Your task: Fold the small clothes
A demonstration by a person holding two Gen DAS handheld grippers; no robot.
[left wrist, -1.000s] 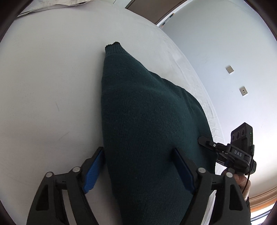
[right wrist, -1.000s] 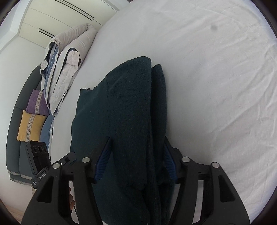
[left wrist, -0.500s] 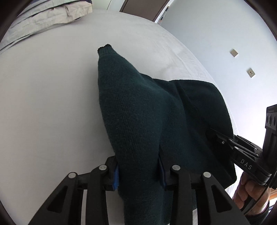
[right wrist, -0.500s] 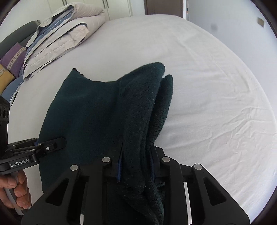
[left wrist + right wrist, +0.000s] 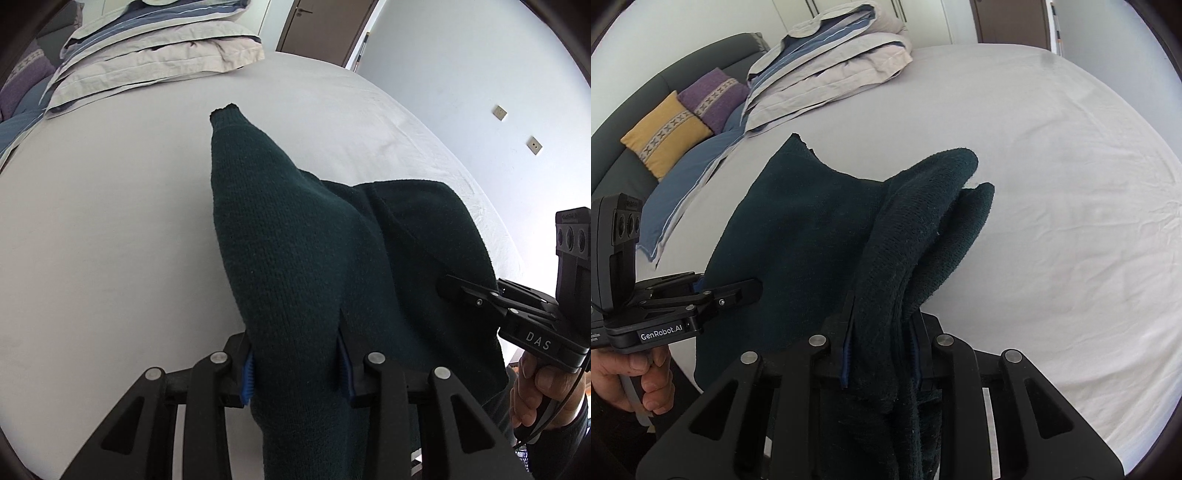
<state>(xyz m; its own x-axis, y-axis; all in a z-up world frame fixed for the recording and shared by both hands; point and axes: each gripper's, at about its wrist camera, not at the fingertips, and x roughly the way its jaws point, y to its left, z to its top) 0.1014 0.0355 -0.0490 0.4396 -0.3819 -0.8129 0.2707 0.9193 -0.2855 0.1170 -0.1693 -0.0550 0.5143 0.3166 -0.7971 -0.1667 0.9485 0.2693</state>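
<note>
A dark green knitted sweater (image 5: 295, 266) hangs lifted above the white bed, stretched between both grippers. My left gripper (image 5: 297, 369) is shut on one bunched edge of it, blue pads pressed into the knit. My right gripper (image 5: 881, 350) is shut on the other edge, where thick folds (image 5: 923, 229) spill over its jaws. In the left wrist view the right gripper (image 5: 491, 299) shows at the right, held by a hand (image 5: 543, 387). In the right wrist view the left gripper (image 5: 701, 295) shows at the left, clamped on the sweater (image 5: 805, 236).
White bed sheet (image 5: 110, 229) spreads under the sweater. Folded duvets and pillows (image 5: 831, 81) lie at the bed's far end, with yellow and purple cushions (image 5: 683, 118) on a dark sofa. A door (image 5: 325, 29) and a white wall (image 5: 480, 74) stand beyond.
Both grippers went from open around the sweater's edges to shut on them. They then lifted and carried the sweater up off the bed, so more of the room's far end shows.
</note>
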